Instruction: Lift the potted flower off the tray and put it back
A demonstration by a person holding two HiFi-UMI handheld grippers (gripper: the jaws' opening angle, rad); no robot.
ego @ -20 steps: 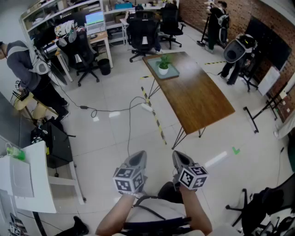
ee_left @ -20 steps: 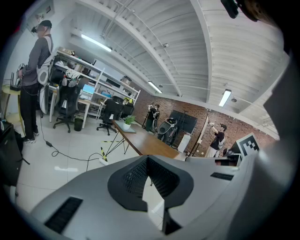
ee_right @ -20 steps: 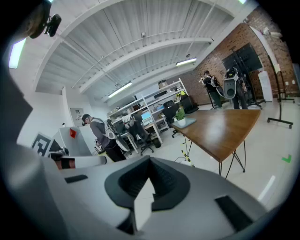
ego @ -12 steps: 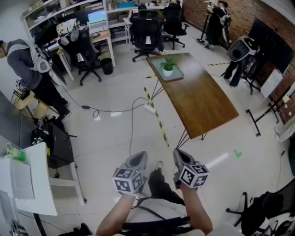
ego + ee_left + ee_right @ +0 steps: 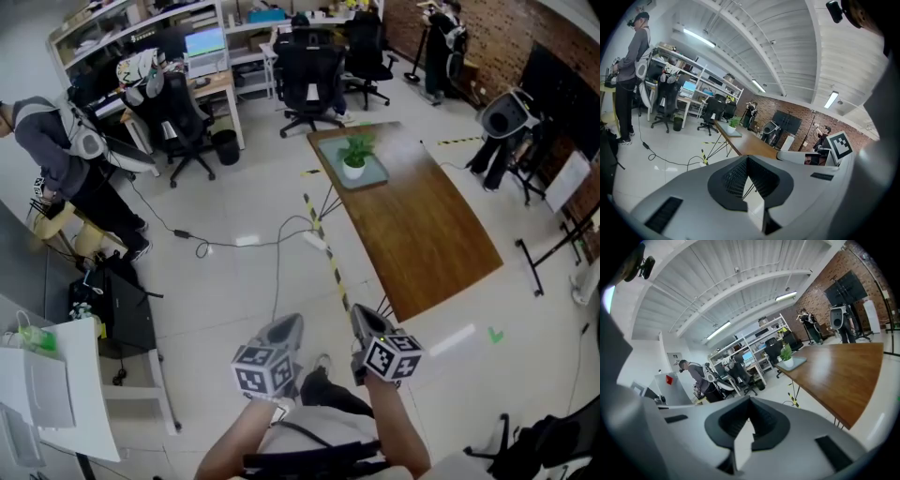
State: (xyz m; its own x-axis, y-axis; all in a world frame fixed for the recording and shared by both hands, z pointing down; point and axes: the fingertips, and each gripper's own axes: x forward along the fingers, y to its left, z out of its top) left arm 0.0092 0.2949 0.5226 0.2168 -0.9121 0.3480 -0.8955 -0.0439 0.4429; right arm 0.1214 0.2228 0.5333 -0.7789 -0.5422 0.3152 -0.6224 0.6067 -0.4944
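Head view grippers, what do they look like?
The left gripper and right gripper are pale grey tapered shells, each with a cube of black-and-white square markers. Their fingers are black and ribbed.

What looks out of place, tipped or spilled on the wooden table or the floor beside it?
Nothing is tipped or spilled. The potted flower stands upright on its tray at the table's far end. The only untidy thing is a cable trailing loose across the floor beside the table.
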